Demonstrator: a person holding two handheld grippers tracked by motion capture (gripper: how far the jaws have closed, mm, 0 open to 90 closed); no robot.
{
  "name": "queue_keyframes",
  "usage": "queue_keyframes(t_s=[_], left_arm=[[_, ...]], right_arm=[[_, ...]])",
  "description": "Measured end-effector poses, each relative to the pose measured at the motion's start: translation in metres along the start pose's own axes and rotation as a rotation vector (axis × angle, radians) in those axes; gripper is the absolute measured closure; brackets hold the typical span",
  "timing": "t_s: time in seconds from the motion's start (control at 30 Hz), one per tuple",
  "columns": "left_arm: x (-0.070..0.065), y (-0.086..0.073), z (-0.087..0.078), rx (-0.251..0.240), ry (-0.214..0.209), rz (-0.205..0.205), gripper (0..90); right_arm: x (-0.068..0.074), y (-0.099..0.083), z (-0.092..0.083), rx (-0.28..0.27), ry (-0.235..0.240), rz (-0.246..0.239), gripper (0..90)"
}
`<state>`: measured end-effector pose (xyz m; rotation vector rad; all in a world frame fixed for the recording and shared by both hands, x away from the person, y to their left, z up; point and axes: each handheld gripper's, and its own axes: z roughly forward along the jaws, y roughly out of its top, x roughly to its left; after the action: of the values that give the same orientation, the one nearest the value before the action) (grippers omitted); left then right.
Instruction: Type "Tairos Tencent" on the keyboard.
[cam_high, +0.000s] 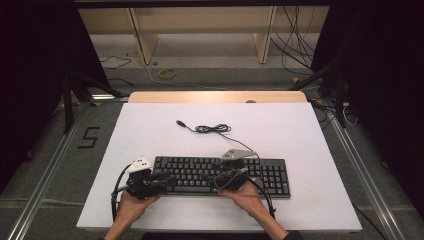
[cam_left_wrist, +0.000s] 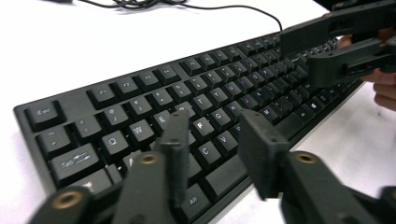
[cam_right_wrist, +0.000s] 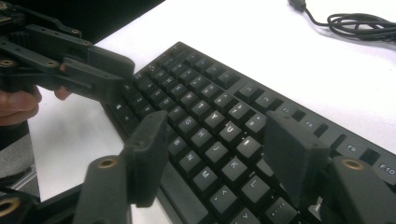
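A black keyboard (cam_high: 272, 175) lies on the white tabletop (cam_high: 150, 130), its cable (cam_high: 212, 129) coiled behind it and ending in a loose USB plug (cam_high: 180, 122). My left gripper (cam_high: 167, 179) hovers over the keyboard's left end, jaws apart above the letter keys (cam_left_wrist: 212, 123) with nothing between them. My right gripper (cam_high: 221, 177) is over the keyboard's middle, jaws spread wide above the keys (cam_right_wrist: 217, 128) and empty. In each gripper view the other gripper sits close by: the right gripper (cam_left_wrist: 303, 53) at top right, the left gripper (cam_right_wrist: 119, 77) at top left.
The bundled cable (cam_right_wrist: 359, 21) lies on the white surface beyond the keyboard (cam_left_wrist: 187, 98). A wooden strip (cam_high: 215, 96) runs along the table's far edge. Behind it the floor holds loose wires (cam_high: 295, 45) and wooden legs (cam_high: 142, 40).
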<state>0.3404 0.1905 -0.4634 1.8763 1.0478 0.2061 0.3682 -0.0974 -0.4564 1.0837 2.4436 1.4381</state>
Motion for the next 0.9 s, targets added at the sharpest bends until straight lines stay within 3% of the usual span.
queue_keyframes(t_s=[0.17, 0.37, 0.9], left_arm=[[-0.002, 0.001, 0.008, 0.042, 0.007, 0.030, 77.9], [-0.001, 0.003, 0.011, 0.059, 0.008, 0.033, 87.9], [-0.005, 0.005, 0.030, 0.136, 0.011, 0.049, 88.9]], right_arm=[[0.000, -0.002, -0.004, -0.010, 0.002, -0.004, 37.9], [0.000, -0.005, -0.011, -0.028, 0.005, -0.010, 36.5], [-0.003, -0.017, -0.032, -0.054, 0.004, -0.016, 30.5]])
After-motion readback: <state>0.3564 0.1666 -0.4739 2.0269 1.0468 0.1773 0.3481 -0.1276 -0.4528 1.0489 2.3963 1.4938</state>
